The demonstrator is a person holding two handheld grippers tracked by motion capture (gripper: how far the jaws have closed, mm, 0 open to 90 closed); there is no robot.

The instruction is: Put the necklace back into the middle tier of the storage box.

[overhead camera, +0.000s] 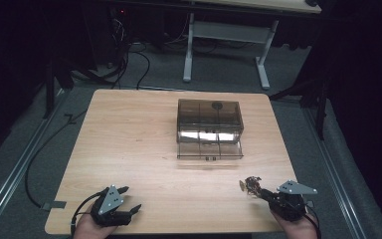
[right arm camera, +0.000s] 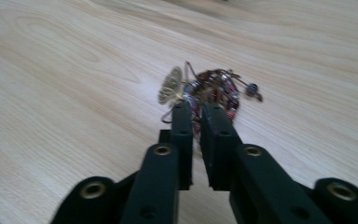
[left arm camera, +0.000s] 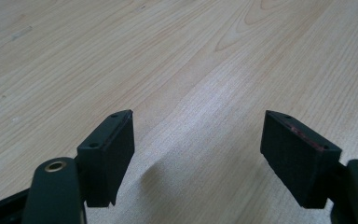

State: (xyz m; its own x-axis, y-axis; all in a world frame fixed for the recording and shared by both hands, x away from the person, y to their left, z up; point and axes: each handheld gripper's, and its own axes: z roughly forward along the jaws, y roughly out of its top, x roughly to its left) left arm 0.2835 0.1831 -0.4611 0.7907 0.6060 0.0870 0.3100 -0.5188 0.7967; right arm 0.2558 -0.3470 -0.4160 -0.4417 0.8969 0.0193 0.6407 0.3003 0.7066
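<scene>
A tangled piece of jewellery (right arm camera: 209, 88) with dark red beads, wire and a round gold filigree disc hangs from my right gripper (right arm camera: 198, 114), whose jaws are shut on it just above the table. In the high view the jewellery (overhead camera: 251, 185) shows near the front right of the table, ahead of the right gripper (overhead camera: 266, 193). My left gripper (overhead camera: 129, 198) rests at the front left edge with its jaws wide apart; the left gripper view shows bare wood between its fingers (left arm camera: 109, 149). A smoky transparent box (overhead camera: 209, 127) with small compartments stands at the table's middle back, its front drawer pulled out.
The wooden table (overhead camera: 129, 144) has broad bare space between the grippers and the box. Behind it stand a white-legged desk (overhead camera: 229, 45) and loose cables on the grey floor (overhead camera: 129, 59).
</scene>
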